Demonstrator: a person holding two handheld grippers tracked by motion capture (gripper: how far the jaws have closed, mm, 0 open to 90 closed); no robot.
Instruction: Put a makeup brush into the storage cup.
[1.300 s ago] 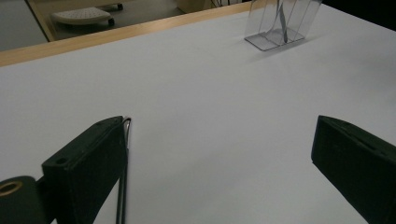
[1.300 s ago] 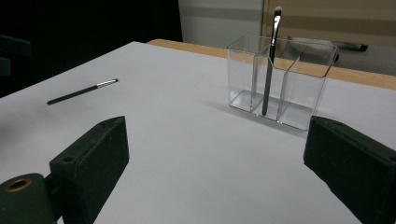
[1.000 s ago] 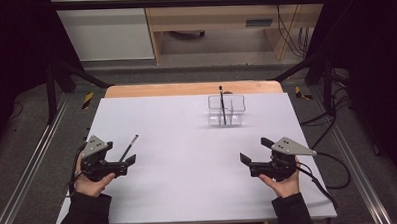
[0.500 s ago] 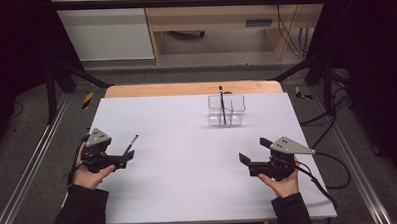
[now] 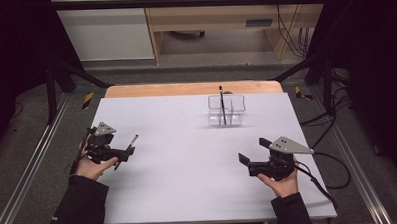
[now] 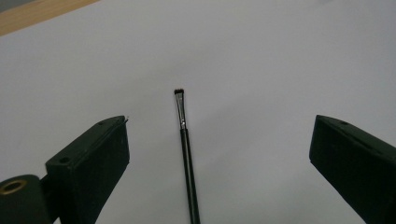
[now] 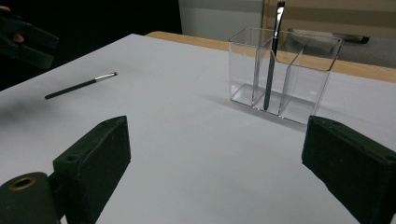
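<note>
Pick-up approach in hand: left gripper (image 5: 119, 154) is held over the thin brush (image 6: 186, 148), which lies flat on the table (image 5: 189, 192) between its spread jaws. Right gripper (image 5: 253, 162) is held idle, jaws released. Next move likely: lowering, then closing on the handle for the clear organizer (image 5: 227, 111).

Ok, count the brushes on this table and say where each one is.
2. One brush lies flat on the white table, between the open jaws of the left gripper. The other brush stands upright in the clear organizer at the far side.
</note>
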